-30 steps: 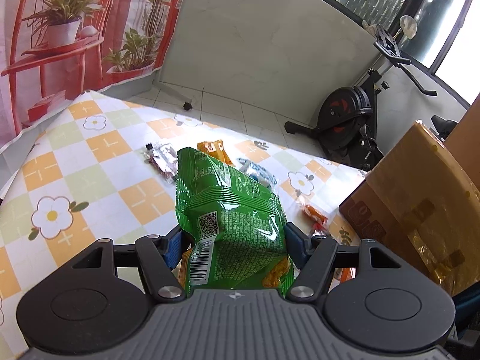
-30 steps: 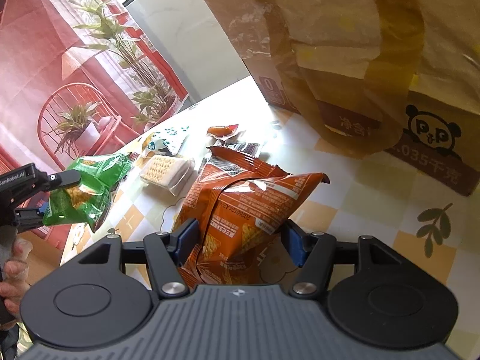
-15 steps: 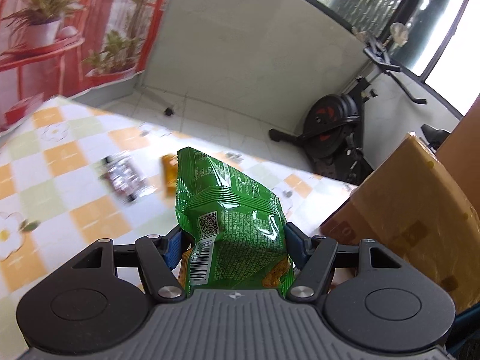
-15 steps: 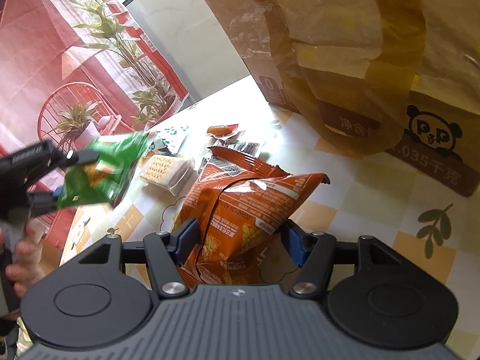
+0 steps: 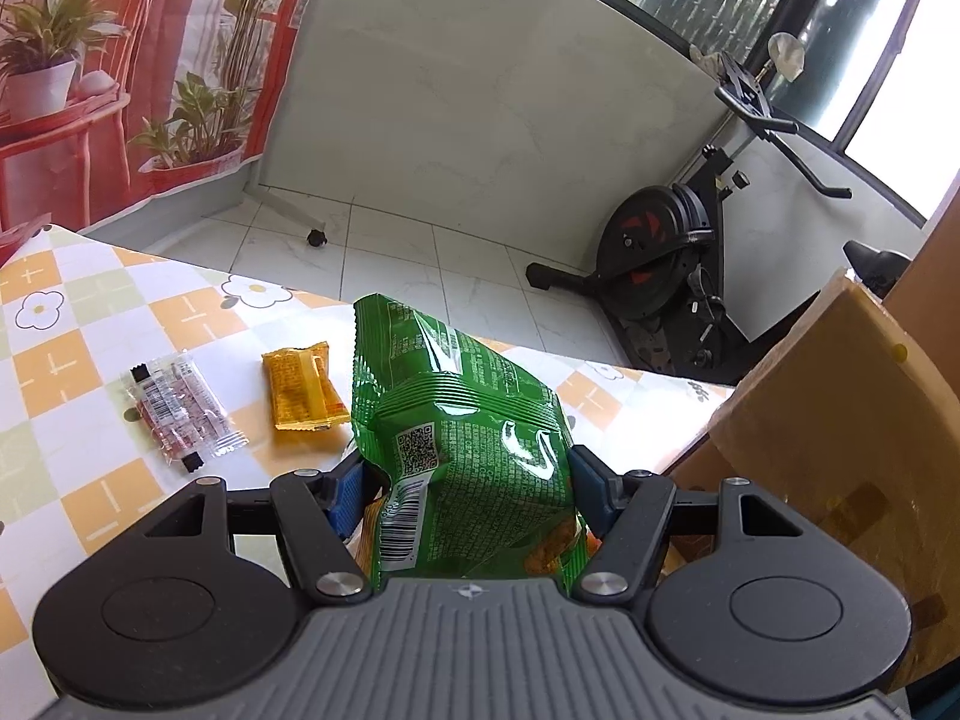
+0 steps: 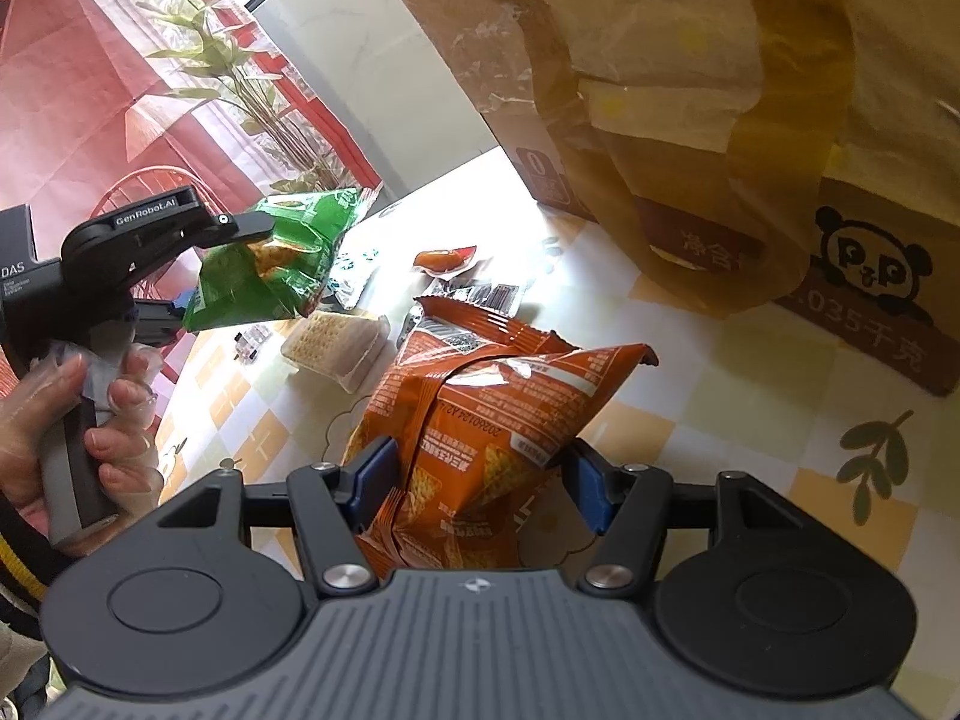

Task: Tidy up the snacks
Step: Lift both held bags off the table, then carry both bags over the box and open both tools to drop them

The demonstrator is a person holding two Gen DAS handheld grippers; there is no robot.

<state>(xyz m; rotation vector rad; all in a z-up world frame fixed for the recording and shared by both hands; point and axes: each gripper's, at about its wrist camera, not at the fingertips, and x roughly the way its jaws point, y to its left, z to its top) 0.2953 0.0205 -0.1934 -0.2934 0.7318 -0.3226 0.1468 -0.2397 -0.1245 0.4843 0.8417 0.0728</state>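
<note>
From the left wrist view, the left hand-held gripper (image 5: 465, 483) stands about half open with its blue pads pressed into the sides of a green snack bag (image 5: 462, 438), which is held clear above the checked worktop (image 5: 72, 360). Below and to the left lie a small orange packet (image 5: 303, 387) and a clear pack of red-wrapped sweets (image 5: 177, 411), and the cardboard box (image 5: 840, 396) rises at the right. From the right wrist view, the right hand-held gripper (image 6: 480, 483) is likewise about half open and clamped on an orange chip bag (image 6: 480, 402); I cannot tell whether that bag rests on the worktop or hangs just above it. A cracker pack (image 6: 336, 339), a sausage pouch (image 6: 444, 258) and other small wrappers lie beyond, and the box with its panda print stands near. The person's hand (image 6: 90, 414) holds the left tool at the left edge. The step looks like carrying both bags to the box. Doing it well means keeping the squeeze light, since puffed bags slip or crush, lifting each over the box rim before letting go, and bringing them in one at a time.
</note>
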